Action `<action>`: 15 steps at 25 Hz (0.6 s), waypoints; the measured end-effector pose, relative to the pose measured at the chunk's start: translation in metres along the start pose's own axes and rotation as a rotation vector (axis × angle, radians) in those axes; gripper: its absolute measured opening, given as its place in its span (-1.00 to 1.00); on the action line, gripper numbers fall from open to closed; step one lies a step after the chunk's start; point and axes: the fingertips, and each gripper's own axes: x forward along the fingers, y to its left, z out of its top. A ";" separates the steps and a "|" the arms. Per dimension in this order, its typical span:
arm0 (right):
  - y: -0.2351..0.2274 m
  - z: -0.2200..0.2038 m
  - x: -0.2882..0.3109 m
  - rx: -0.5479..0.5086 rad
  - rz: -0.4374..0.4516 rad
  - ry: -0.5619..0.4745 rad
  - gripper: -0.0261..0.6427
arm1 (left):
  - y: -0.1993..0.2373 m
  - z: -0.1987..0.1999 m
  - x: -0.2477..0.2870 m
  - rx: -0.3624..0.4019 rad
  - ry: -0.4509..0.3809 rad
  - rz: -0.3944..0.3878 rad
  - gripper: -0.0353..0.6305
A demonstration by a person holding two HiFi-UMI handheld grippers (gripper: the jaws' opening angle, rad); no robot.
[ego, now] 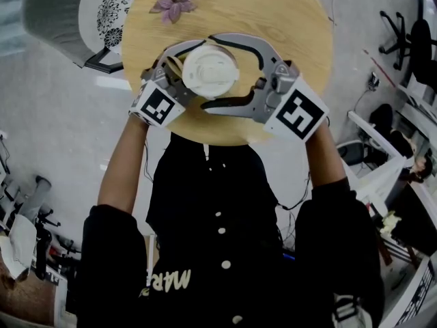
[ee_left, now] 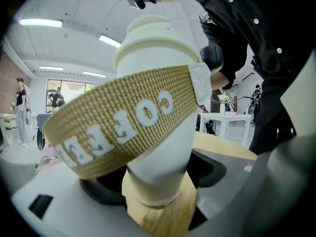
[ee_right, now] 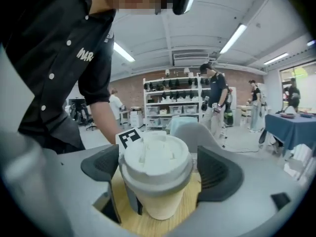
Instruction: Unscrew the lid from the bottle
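Observation:
A white bottle (ego: 210,71) with a white lid (ee_right: 155,161) stands on the round wooden table (ego: 287,19), close to its near edge. A tan woven strap (ee_left: 118,120) with white letters wraps its body. My left gripper (ego: 186,72) comes in from the left and is shut on the bottle's lower body (ee_left: 158,179). My right gripper (ego: 213,74) reaches in from the right at lid height. Its jaws stand open around the lid: the left pad (ee_right: 98,166) is at the rim, and the right pad (ee_right: 219,174) is a little apart from it.
A purple flower (ego: 174,2) lies at the table's far side. A white patterned chair (ego: 109,5) stands beyond the table on the left. The table's near edge (ego: 225,142) is just under the grippers, against the person's body. Shelves and people stand in the background.

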 end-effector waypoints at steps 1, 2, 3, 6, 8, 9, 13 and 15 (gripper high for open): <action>-0.002 0.001 -0.003 0.034 -0.068 -0.008 0.56 | 0.000 0.000 0.000 -0.001 -0.001 0.001 0.18; -0.004 0.003 -0.005 0.064 -0.140 -0.022 0.56 | 0.000 0.000 0.000 -0.001 -0.003 0.001 0.18; -0.006 0.005 -0.006 0.089 -0.210 -0.041 0.57 | 0.000 0.000 0.000 0.000 -0.003 0.001 0.18; -0.008 0.007 -0.004 0.152 -0.375 -0.076 0.57 | 0.000 0.000 0.000 0.001 -0.001 0.002 0.18; -0.013 0.003 -0.003 0.178 -0.467 -0.069 0.57 | 0.000 0.000 0.000 0.000 -0.006 0.004 0.18; -0.016 0.001 -0.002 0.183 -0.504 -0.064 0.56 | 0.000 0.001 0.001 0.000 -0.009 0.005 0.18; -0.019 0.001 0.005 0.128 -0.506 -0.060 0.45 | 0.001 0.000 0.000 -0.005 -0.013 0.012 0.18; -0.017 0.004 0.007 0.058 -0.409 -0.065 0.45 | 0.001 -0.002 0.001 -0.007 -0.009 0.009 0.18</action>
